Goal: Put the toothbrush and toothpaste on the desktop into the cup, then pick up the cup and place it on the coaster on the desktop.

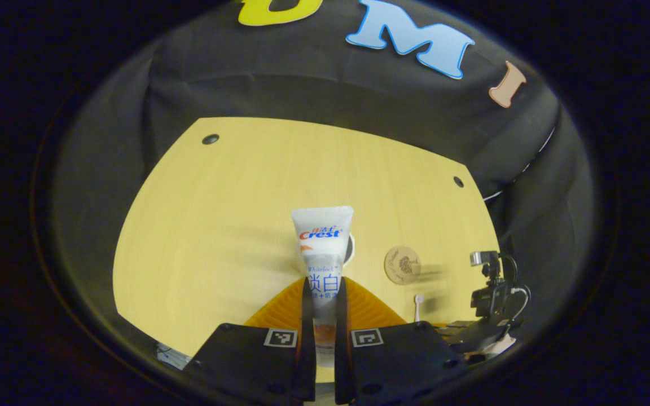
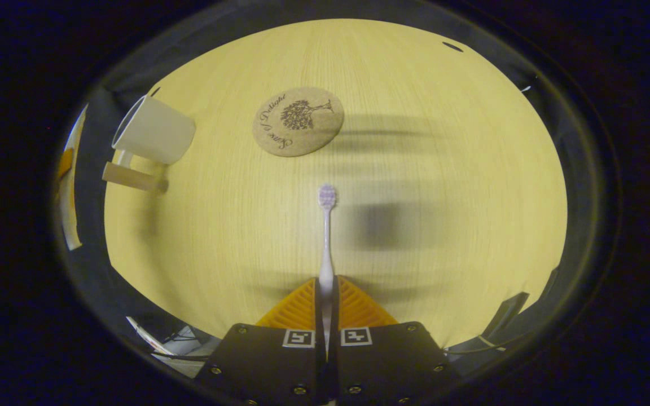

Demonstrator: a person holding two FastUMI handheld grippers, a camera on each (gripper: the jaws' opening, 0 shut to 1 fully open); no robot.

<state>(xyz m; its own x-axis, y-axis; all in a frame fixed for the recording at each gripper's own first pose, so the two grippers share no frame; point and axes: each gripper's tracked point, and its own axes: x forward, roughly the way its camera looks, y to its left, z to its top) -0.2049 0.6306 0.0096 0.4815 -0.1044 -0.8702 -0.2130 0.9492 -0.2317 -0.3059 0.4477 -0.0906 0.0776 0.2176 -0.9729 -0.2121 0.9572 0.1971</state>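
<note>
Presently noted: toothpaste (image 1: 323, 248) clamped upright between both fingers of left gripper (image 1: 324, 316), raised over desktop (image 1: 218, 225). Toothbrush (image 2: 326, 237) pinched by handle in right gripper (image 2: 326, 304), bristles forward, above the wood. Cup (image 2: 153, 132) tipped at far left, coaster (image 2: 298, 120) just beside, unoccupied.

A recording booth, not a home. Black cloth (image 1: 257, 84) drapes behind a bare wooden desktop (image 1: 218, 225), and a small mounted camera (image 1: 486, 282) stands at lower right.
</note>
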